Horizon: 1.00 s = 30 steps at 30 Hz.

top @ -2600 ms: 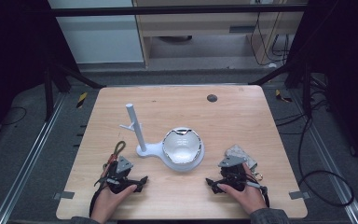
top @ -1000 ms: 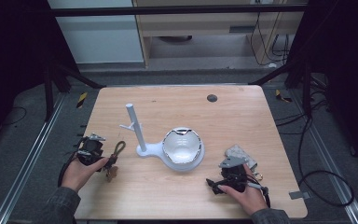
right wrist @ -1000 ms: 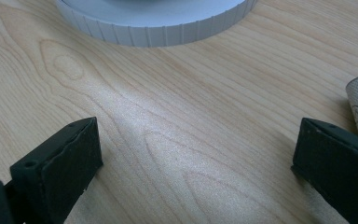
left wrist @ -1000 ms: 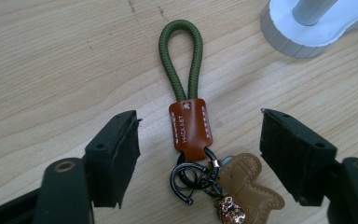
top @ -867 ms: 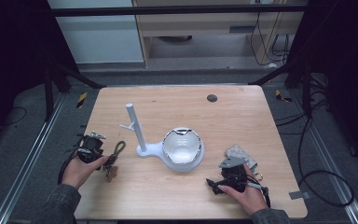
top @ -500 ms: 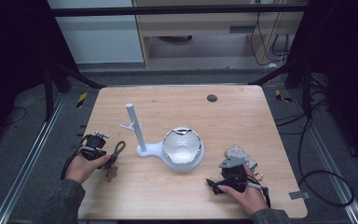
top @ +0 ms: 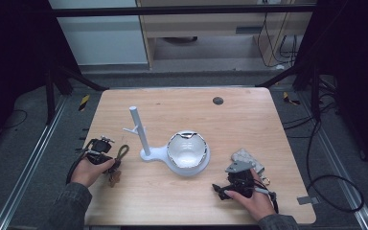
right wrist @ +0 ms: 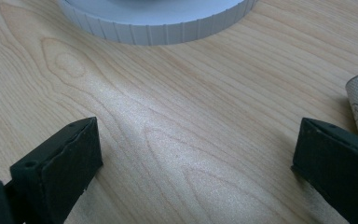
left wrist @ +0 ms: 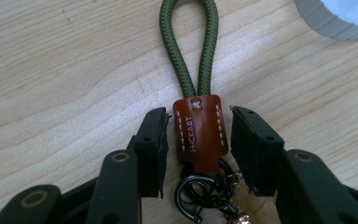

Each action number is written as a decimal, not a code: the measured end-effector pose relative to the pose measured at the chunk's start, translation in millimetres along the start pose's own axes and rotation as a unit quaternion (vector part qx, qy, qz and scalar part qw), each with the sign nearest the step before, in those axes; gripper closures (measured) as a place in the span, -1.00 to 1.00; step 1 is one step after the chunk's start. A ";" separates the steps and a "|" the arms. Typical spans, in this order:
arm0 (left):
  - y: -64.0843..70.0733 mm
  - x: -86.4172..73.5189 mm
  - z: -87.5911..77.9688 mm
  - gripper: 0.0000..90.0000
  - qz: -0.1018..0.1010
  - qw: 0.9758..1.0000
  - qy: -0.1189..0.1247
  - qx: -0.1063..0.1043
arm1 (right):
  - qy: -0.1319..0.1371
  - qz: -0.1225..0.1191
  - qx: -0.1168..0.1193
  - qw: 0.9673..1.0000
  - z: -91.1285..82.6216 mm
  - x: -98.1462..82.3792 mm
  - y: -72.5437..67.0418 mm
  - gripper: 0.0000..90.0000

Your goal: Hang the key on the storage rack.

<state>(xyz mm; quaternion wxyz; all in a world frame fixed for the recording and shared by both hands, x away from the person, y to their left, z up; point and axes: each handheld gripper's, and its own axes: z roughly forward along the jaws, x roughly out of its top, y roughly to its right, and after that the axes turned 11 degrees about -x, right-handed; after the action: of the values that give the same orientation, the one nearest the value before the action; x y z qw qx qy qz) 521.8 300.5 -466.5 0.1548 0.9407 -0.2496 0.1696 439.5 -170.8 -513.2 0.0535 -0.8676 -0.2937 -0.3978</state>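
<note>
A keychain [left wrist: 200, 84] lies on the wooden table [top: 249, 124]: a green rope loop, a brown leather tab [left wrist: 199, 130] and a black ring [left wrist: 198, 196]. In the left gripper view my left gripper [left wrist: 199, 135] straddles the tab. Its jaws have just been closing and stand a sliver off each side of the tab. In the high view the left gripper [top: 109, 160] sits over the keychain [top: 120, 152] at the table's left. My right gripper [top: 219, 188] rests near the front right, its jaws wide open over bare wood [right wrist: 196, 149].
A white stand with an upright post [top: 139, 129] and a white bowl-like dish [top: 187, 149] occupies the table's middle; its ribbed rim [right wrist: 158, 23] lies just beyond the right gripper. A crumpled white dotted piece [top: 247, 156] sits by the right hand. A dark round hole [top: 217, 100] marks the far side.
The left hand left the front edge for the table's left side, then crept toward the keychain. The right hand has kept still.
</note>
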 end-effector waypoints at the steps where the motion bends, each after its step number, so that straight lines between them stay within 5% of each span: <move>1: 0.3 0.3 0.6 0.25 0.001 1.000 -0.001 -0.002 | 0.000 0.000 0.000 1.000 0.0 0.0 0.0 -0.97; 11: 0.1 0.9 1.7 0.45 0.007 1.000 -0.009 0.004 | 0.001 0.000 0.001 1.000 -0.3 -0.4 -0.1 -0.97; 17: 1.9 -3.6 -6.3 0.46 0.015 1.000 0.007 0.009 | 0.001 -0.001 0.001 1.000 -0.6 -0.7 0.0 -0.97; 25: 11.7 -20.8 -28.3 0.47 0.038 0.997 0.071 0.001 | 0.001 -0.001 0.001 1.000 -0.6 -0.7 0.0 -0.98; 30: 22.4 -32.3 -45.5 0.47 0.059 0.990 0.131 0.004 | 0.000 -0.001 0.002 1.000 -0.5 -0.5 0.1 -0.98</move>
<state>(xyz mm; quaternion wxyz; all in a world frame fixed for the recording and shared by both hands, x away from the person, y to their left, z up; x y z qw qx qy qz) 472.7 312.5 -434.0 0.1720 0.8947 -0.2815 0.3011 439.0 -171.3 -513.1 0.0544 -0.8674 -0.2952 -0.3970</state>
